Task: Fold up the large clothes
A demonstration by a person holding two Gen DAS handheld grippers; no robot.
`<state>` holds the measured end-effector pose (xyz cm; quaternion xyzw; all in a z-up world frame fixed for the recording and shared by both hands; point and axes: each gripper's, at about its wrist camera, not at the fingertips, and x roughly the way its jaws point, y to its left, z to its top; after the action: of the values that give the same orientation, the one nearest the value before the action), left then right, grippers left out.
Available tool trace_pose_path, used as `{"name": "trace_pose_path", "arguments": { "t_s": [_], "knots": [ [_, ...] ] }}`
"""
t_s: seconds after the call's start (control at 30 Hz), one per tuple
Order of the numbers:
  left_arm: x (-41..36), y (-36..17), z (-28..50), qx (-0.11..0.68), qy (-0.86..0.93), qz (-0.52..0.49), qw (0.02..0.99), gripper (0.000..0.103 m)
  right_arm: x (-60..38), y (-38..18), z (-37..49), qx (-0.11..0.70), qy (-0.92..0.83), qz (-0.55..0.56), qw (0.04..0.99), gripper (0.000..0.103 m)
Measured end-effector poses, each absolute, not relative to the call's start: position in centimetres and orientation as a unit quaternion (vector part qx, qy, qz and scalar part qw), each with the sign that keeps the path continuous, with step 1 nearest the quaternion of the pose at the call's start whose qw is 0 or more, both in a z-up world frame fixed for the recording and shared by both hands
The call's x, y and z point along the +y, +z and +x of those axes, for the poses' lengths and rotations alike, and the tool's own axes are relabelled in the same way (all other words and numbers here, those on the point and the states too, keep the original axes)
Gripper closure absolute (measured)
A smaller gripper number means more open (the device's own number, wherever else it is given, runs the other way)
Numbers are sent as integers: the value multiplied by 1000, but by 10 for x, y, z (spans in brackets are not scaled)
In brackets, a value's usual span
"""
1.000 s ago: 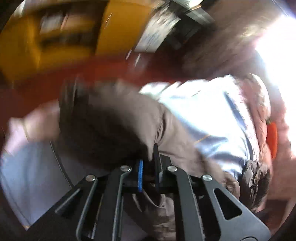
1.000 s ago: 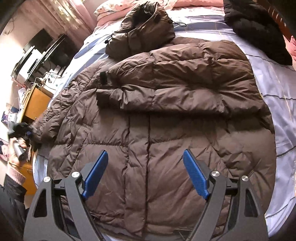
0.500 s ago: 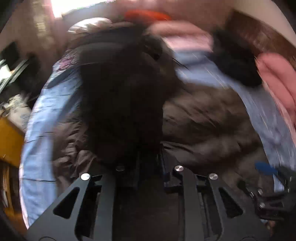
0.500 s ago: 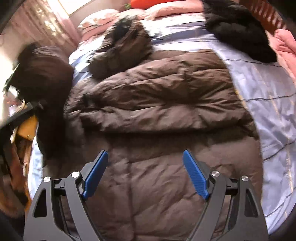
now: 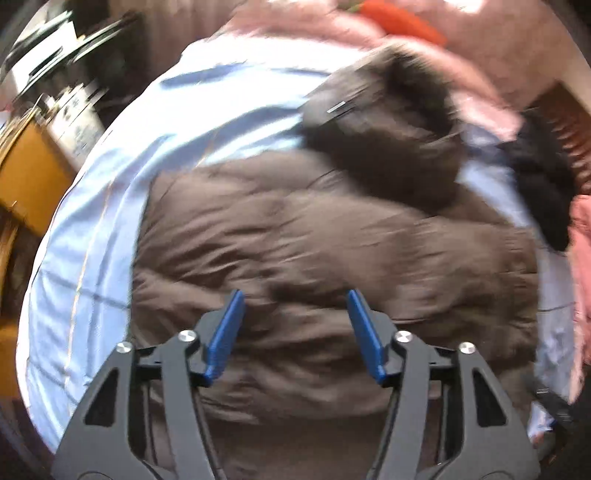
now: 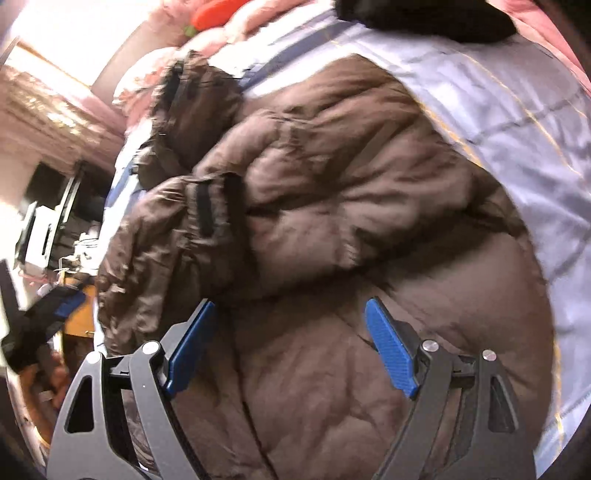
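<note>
A large brown puffer jacket (image 5: 314, 240) (image 6: 351, 206) lies spread on a bed, its hood (image 5: 399, 122) (image 6: 192, 110) toward the pillows. Both sleeves are folded across its chest; the cuff of the left-hand sleeve (image 6: 207, 210) rests on top. My left gripper (image 5: 293, 325) hovers over the jacket's lower part, its jaws opening and nothing between its blue pads. My right gripper (image 6: 291, 343) hangs wide open above the jacket's front near the zip, also empty. The left gripper (image 6: 55, 314) shows at the left edge of the right wrist view.
The light blue bedsheet (image 5: 92, 221) (image 6: 517, 122) surrounds the jacket. A black garment (image 5: 543, 184) (image 6: 424, 14) and pink bedding (image 5: 583, 229) lie at the bed's far side, an orange toy (image 5: 402, 18) by the pillows. A yellow cabinet (image 5: 26, 166) and cluttered desk stand beside the bed.
The left gripper carried the left sleeve over onto the jacket's chest and let it go; its jaws went from shut on the fabric to apart. The right gripper drifted sideways, staying open.
</note>
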<state>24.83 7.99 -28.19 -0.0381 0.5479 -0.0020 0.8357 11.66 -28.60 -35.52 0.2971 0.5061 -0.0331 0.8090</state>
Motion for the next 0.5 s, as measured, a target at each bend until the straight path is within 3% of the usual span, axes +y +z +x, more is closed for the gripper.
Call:
{"name": "trace_pose_path", "arguments": {
  "t_s": [0.17, 0.37, 0.5],
  "knots": [
    [109, -322, 256, 590, 25, -44, 805, 45, -237, -362, 158, 502, 0, 255, 826, 20],
    [114, -334, 268, 593, 63, -35, 802, 42, -185, -380, 242, 525, -22, 231, 819, 35],
    [125, -339, 278, 587, 77, -43, 805, 37, -167, -390, 297, 531, -47, 154, 832, 32]
  ]
}}
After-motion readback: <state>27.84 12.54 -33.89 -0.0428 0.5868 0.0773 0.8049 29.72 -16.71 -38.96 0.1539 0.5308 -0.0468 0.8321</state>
